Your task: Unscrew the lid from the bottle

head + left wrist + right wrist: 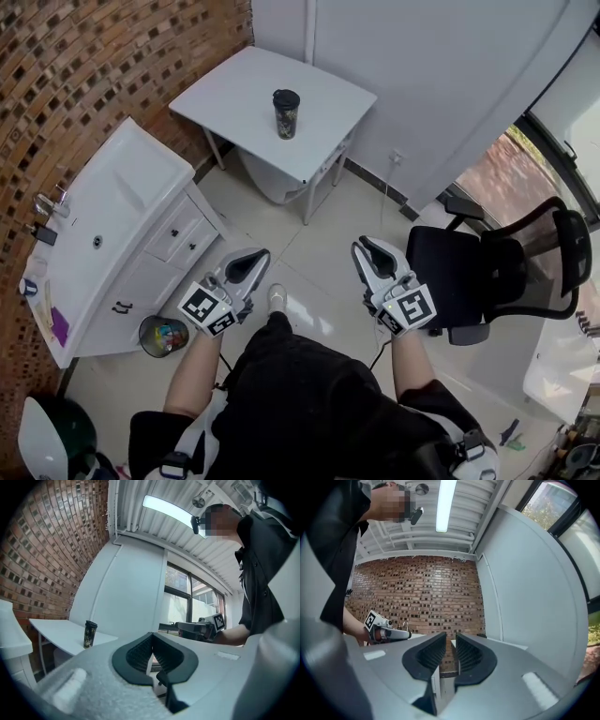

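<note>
The bottle (286, 113), dark with a black lid screwed on, stands upright near the middle of a small white table (234, 89) against the far wall. In the left gripper view the bottle (90, 634) shows small at the left, far beyond the jaws. Both grippers are held level over the floor, well short of the table. My left gripper (251, 258) (151, 637) is shut with nothing in it. My right gripper (367, 246) (448, 639) shows a narrow gap between its jaws, and nothing is held there.
A white sink cabinet (112, 216) stands along the brick wall at the left, with a small bin (161, 336) at its foot. A black office chair (487, 272) is at the right. Tiled floor (319, 225) lies between me and the table.
</note>
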Motion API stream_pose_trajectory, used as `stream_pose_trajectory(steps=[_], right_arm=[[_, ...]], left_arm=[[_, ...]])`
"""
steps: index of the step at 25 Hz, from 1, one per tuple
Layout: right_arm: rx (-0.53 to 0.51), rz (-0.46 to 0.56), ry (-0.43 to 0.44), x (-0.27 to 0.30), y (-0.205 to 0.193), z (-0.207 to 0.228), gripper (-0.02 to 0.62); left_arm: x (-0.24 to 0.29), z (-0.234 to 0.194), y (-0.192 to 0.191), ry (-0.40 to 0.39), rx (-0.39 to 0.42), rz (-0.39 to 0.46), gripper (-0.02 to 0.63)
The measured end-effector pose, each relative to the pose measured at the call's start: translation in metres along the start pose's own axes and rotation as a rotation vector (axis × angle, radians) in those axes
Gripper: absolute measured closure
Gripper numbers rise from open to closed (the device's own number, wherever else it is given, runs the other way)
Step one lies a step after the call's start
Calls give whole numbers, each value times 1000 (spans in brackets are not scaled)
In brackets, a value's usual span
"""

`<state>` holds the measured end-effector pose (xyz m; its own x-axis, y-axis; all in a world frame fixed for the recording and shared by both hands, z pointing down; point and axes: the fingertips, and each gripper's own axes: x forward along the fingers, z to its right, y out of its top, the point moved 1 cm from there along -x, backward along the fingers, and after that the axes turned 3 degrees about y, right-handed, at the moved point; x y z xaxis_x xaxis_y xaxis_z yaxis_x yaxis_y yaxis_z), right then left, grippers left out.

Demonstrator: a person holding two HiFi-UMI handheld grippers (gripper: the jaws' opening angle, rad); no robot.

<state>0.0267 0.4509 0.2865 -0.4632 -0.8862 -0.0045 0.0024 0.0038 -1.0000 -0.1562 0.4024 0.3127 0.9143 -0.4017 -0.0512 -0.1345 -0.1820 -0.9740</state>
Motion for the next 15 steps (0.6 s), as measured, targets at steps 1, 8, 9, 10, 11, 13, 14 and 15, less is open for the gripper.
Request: stream_pose_trajectory(steps=[1,8,9,10,11,13,14,15], right_arm=[[-7,1,-2,12,4,5,531],[-11,5,-32,92,11,61,555],[-11,3,-27,105,10,66,555],[-10,2,-22,116,8,71,555],[-11,0,-17,126,5,76,555],[-18,-14,-7,145,1,86,555],[-23,-21,-4,154,-1,91,560],[-24,-26,-5,162,-2,96,565]], left_arm=[[9,-13,0,2,-2,-5,604],[73,-83,25,-47,25,21,604],[78,-93,28,-48,27,23,604],[83,-104,31,-47,28,22,604],[87,-115,33,-44,30,19,604],[96,-135,36,-38,32,13,604],[100,-145,38,-36,32,10,604],[102,-154,39,-36,31,7,604]])
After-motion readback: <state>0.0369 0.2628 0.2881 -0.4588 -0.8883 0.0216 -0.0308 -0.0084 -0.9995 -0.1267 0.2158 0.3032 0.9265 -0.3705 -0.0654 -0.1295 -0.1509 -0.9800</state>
